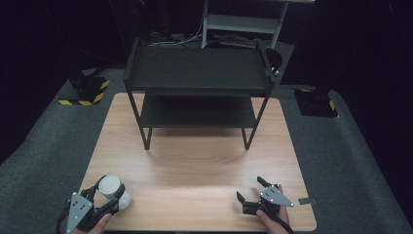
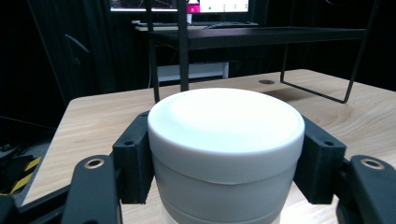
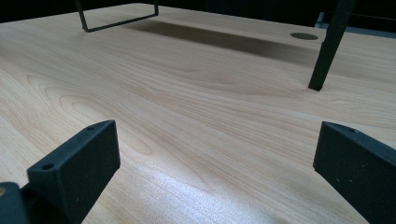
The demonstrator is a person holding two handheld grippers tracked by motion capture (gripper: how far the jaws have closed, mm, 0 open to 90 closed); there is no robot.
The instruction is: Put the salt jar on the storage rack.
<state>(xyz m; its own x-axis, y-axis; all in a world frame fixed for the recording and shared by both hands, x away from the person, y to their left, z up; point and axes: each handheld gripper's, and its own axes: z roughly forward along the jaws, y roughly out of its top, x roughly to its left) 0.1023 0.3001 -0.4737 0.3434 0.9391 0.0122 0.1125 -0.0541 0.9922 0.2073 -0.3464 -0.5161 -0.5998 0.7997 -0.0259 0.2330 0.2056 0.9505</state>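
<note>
**White jar clamped in the left tool, right tool spread over bare wood**

The left tool [image 1: 110, 191] sits at the near left corner of the tabletop [image 1: 195, 161], with the person's left hand [image 1: 95, 224] behind it at the bottom edge of the high view. Its two black jaws press against opposite sides of a white jar [image 1: 110, 185] — a round tub with a flat, smooth lid. In the left gripper view the jar [image 2: 226, 149] stands upright between the jaws, and each black pad [image 2: 135, 158] lies flat against its wall just under the lid's rim. Whether the jar's base rests on the wood or hangs just above it cannot be told.

The right tool [image 1: 249, 189] lies at the near right of the tabletop, held by the right hand [image 1: 275, 219], and it is released: the jaws stand wide apart with bare wood between them. The right gripper view shows the same thing — the two black jaws rise at either side, well apart, with the pale wood grain [image 3: 196, 121] running between them.

A black two-level metal shelf [image 1: 197, 73] stands on the far half of the tabletop, well away from both tools. Its thin legs rest on the wood; one leg [image 3: 327, 51] appears ahead of the right tool, near a round hole [image 3: 304, 36] in the tabletop. Grey carpet [image 1: 44, 156] surrounds the tabletop, and yellow-and-black striped blocks [image 1: 87, 92] sit on it beyond the far corners.
</note>
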